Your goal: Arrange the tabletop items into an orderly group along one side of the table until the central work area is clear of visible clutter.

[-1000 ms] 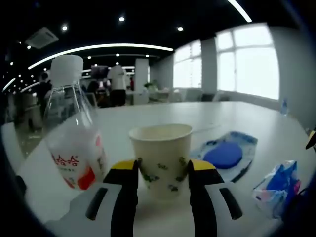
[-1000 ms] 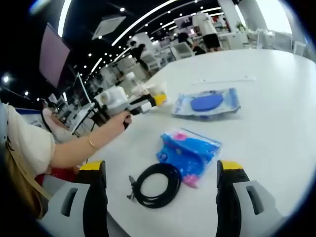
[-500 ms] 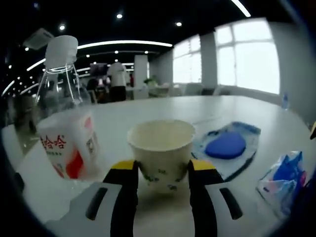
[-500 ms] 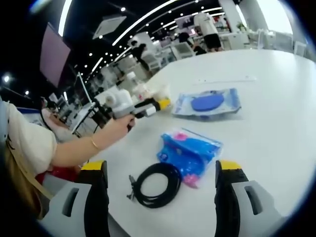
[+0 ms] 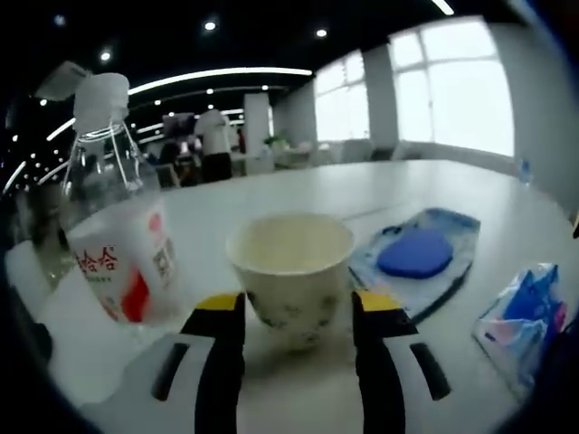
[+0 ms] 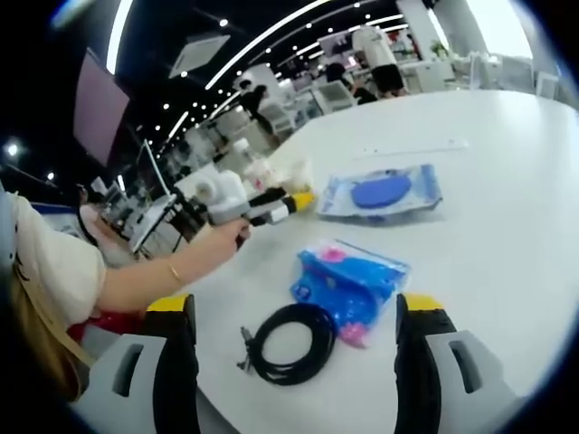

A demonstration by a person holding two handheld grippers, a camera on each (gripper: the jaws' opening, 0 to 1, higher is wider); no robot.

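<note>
Since 1 s ago the left gripper [image 5: 298, 312] has slid w/ the paper cup [image 5: 290, 274] — jaws astride it, grip unclear. Bottle [image 5: 116, 235] just left; blue pouch [image 5: 418, 258] right. Right gripper [image 6: 297, 312] wide over cable [image 6: 288, 342] — white table [image 6: 488, 208], lit office.

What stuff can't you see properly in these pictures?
- Paper cup, left gripper view: its base is hidden between the jaws, so contact can't be told.
- Bottle label, left gripper view: blurred, unreadable.
- Blue packet, right gripper view: print too small.
- Black cable, right gripper view: plug end too small.
</note>
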